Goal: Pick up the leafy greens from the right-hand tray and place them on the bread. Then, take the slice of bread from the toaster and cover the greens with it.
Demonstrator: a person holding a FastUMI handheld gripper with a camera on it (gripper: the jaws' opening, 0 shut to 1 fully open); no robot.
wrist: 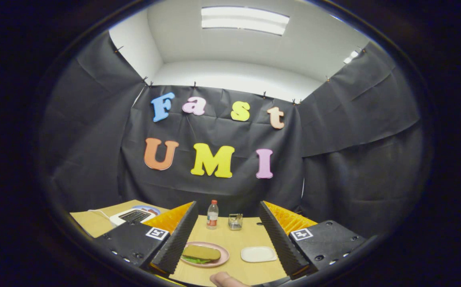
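Tongs stood wide open, gripping nothing, raised above the table; between the fingers, near the left one, the pink plate carried greens already covered by the top bread slice; white tray by the right finger sat bare; toaster behind the left finger; task judged complete, hence the clear, unloaded hold
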